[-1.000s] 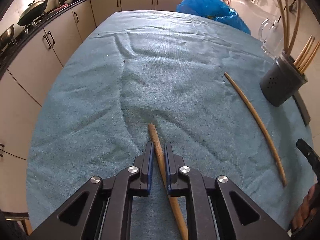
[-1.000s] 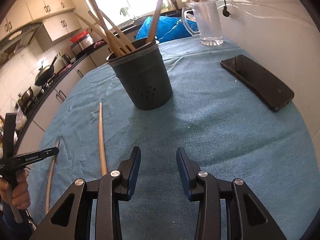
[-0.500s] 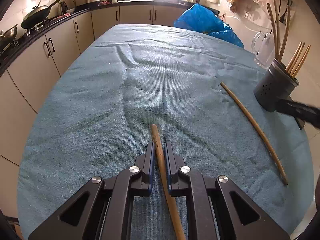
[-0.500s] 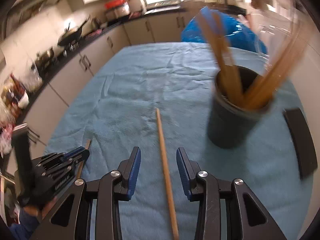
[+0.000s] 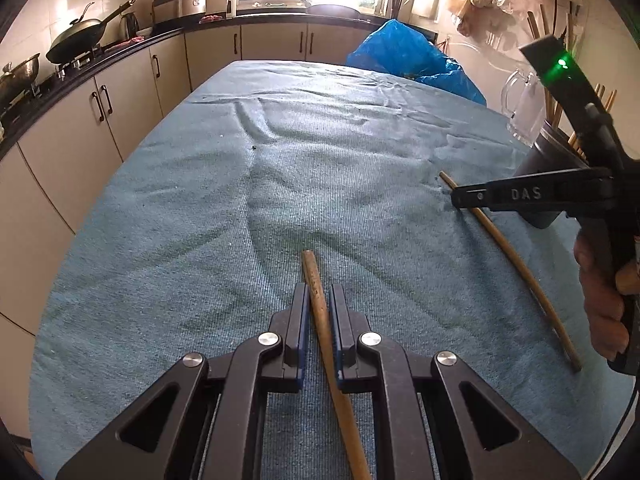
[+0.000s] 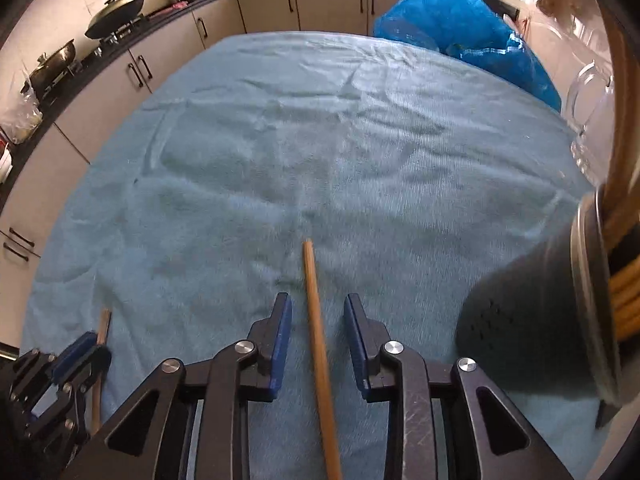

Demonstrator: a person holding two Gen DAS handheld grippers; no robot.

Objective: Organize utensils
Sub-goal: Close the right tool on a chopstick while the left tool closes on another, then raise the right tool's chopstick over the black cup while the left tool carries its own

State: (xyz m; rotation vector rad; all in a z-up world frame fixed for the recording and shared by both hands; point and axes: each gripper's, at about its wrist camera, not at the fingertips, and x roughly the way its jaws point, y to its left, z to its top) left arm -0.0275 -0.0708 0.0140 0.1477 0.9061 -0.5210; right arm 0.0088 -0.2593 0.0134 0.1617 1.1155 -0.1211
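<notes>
My left gripper is shut on a brown wooden stick that pokes forward between its fingers, low over the blue cloth. My right gripper is open, its jaws straddling a second, thinner wooden stick lying on the cloth. That stick and the right gripper also show at the right of the left wrist view. A dark grey utensil holder with several wooden sticks stands close at the right. The left gripper shows at the lower left of the right wrist view.
The table is covered by a blue cloth. A blue plastic bag lies at the far right edge. A glass jug stands behind the holder. Kitchen cabinets and a wok line the left side.
My right gripper has swung left from the holder and moved down over the thin stick, now between its open jaws. My left gripper stays shut on its stick.
</notes>
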